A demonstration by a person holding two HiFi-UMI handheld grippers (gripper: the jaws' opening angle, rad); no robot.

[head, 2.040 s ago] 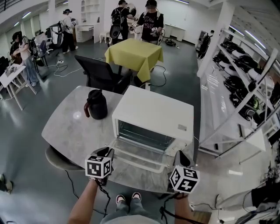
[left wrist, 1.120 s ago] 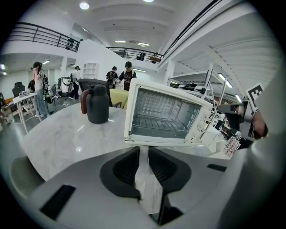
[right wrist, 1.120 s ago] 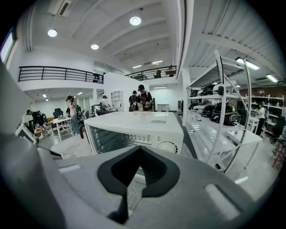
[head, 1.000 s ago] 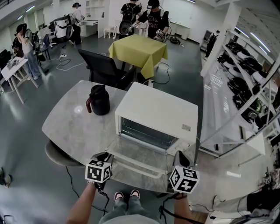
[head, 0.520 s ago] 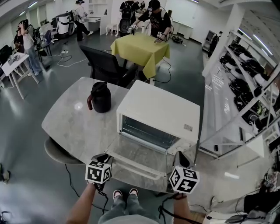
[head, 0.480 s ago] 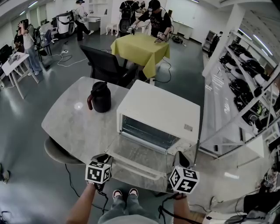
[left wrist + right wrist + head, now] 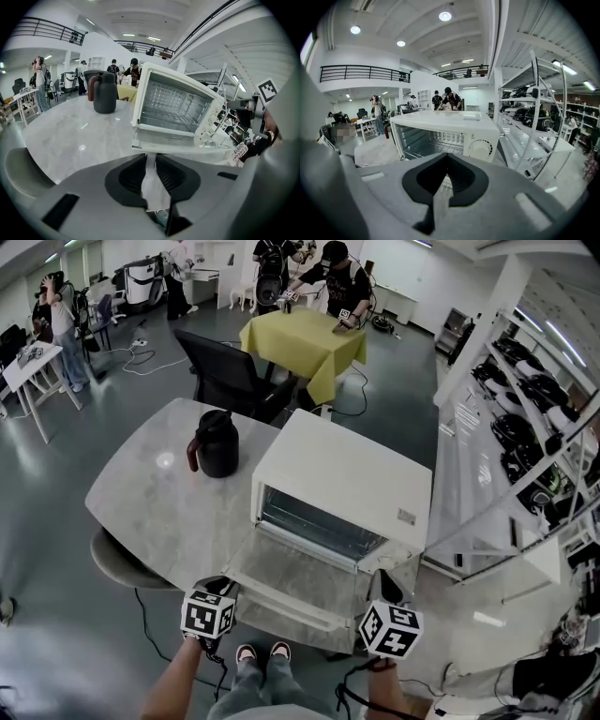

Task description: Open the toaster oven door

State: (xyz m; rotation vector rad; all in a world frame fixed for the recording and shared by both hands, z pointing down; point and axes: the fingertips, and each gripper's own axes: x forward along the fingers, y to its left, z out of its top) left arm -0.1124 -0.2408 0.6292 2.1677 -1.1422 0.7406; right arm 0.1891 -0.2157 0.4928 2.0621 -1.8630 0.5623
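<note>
A white toaster oven (image 7: 342, 479) stands on the grey marble table (image 7: 159, 502). Its door (image 7: 300, 582) lies folded down flat toward me, and the wire rack inside shows. My left gripper (image 7: 222, 587) hovers at the door's front left corner. In the left gripper view the left gripper (image 7: 150, 159) has a narrow gap between its pads with nothing in it, and the door's edge (image 7: 183, 146) lies just ahead. My right gripper (image 7: 388, 587) is off the door's front right corner. In the right gripper view its tips (image 7: 444, 176) meet, and the oven's dial panel (image 7: 480, 147) is straight ahead.
A black jug (image 7: 217, 443) stands on the table left of the oven. A grey chair (image 7: 117, 563) is tucked under the table's left edge, and a black chair (image 7: 225, 381) and a yellow-clothed table (image 7: 300, 343) stand behind. White shelving (image 7: 525, 427) runs along the right. People stand at the far end.
The door stays down flat and both grippers keep their places at its front corners. Only the head view has shifted a little, and the people at the back have moved.
</note>
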